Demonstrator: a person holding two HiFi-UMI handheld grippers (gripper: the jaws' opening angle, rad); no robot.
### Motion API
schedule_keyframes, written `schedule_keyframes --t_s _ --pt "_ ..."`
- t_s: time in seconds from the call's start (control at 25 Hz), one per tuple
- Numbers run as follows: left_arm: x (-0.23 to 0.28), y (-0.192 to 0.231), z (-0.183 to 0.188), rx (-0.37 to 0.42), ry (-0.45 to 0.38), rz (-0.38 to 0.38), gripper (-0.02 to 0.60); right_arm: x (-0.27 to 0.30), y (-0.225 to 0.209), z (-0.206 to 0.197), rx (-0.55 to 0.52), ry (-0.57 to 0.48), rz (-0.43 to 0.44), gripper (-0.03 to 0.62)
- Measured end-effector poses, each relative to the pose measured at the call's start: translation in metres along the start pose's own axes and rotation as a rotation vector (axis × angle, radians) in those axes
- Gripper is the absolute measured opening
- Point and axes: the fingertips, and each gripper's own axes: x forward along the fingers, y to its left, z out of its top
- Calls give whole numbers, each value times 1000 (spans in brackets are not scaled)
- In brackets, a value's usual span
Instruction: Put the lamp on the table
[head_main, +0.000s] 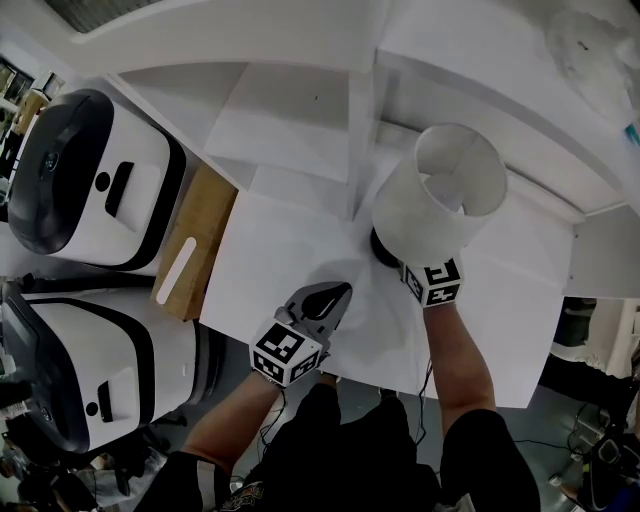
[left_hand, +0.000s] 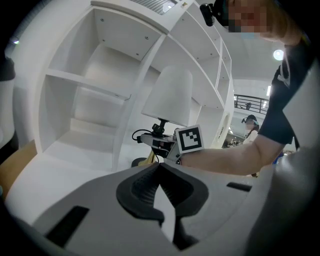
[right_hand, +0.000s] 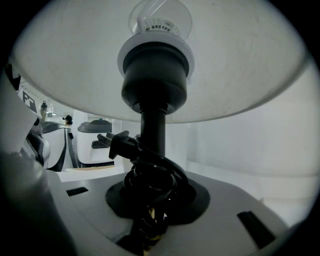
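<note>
Clamping the lamp (head_main: 440, 200) by its black stem, the right gripper (right_hand: 150, 200) is pressing its jaws on the stem and on the cord (right_hand: 150, 175) coiled around it. The lamp is standing upright over the white table (head_main: 290, 250), at about 2 o'clock from the left gripper (head_main: 325, 300). Its dark base (head_main: 383, 252) is sitting low by the tabletop, though whether it is touching I cannot tell. The left gripper is holding nothing, its jaws together at the tips, and is pointing toward the lamp.

The risk I am seeing lies in the grip. The pads are biting on springy loops of cord as much as on the rigid stem, so the lamp could be slipping or twisting as it goes down. The wide shade (head_main: 455, 185) is making the lamp top-heavy, so a tilted release could be tipping it over. The shelf unit (head_main: 300, 110) is standing close at 12 o'clock, and the shade could be brushing it. The loose plug (right_hand: 117, 142) is sticking out at 9 o'clock from the stem and could be snagging.

The shade is looking like matte white fabric, drum-shaped and slightly tapered. The socket and stem are showing as smooth black cylinders, the bulb (right_hand: 160, 20) as clear glass, and the table as flat, smooth white board.
</note>
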Motion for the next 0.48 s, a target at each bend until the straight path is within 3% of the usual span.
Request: schedule_keyframes --t_s 0.48 --pt "-2 9 -9 -16 14 6 6 12 -5 -3 -14 -22 -13 97"
